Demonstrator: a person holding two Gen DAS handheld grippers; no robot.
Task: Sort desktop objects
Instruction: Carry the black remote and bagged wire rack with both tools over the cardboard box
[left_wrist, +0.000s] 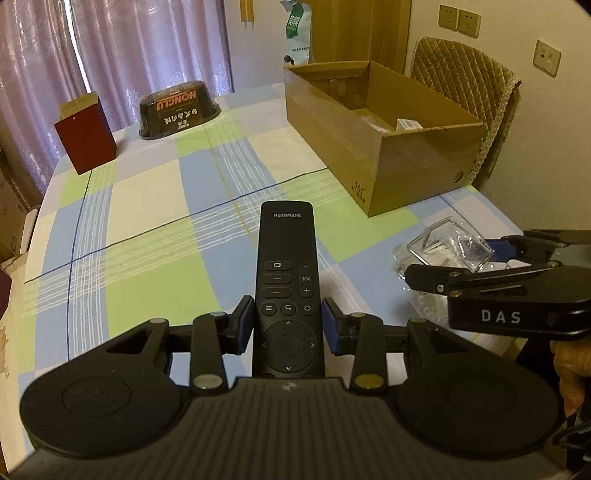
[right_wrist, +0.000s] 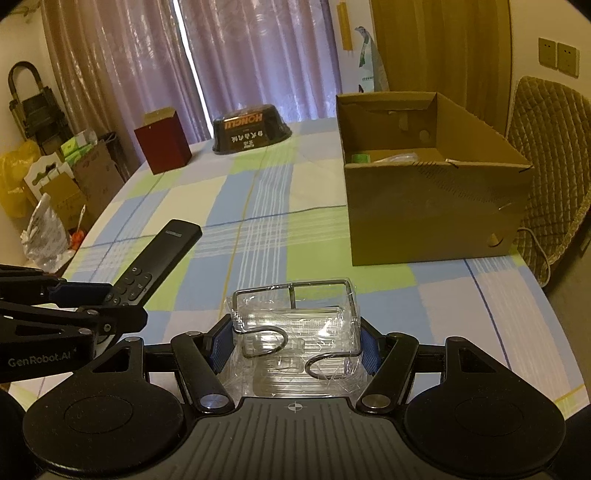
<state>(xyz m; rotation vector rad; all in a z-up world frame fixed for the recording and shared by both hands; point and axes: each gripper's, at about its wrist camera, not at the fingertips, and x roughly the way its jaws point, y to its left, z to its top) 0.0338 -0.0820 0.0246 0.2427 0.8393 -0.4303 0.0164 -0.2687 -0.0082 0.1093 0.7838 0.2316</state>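
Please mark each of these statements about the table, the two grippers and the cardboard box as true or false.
1. The left gripper has the black remote between its jaws. True.
2. The right gripper is around a red box. False: it brackets a clear plastic-wrapped container with a wire frame; the red box stands at the far end.
3. The cardboard box is open at the top. True.
4. The remote lies inside the cardboard box. False: it is outside it, over the checked tablecloth.
5. The dark bowl-shaped package stands beside the red box. True.
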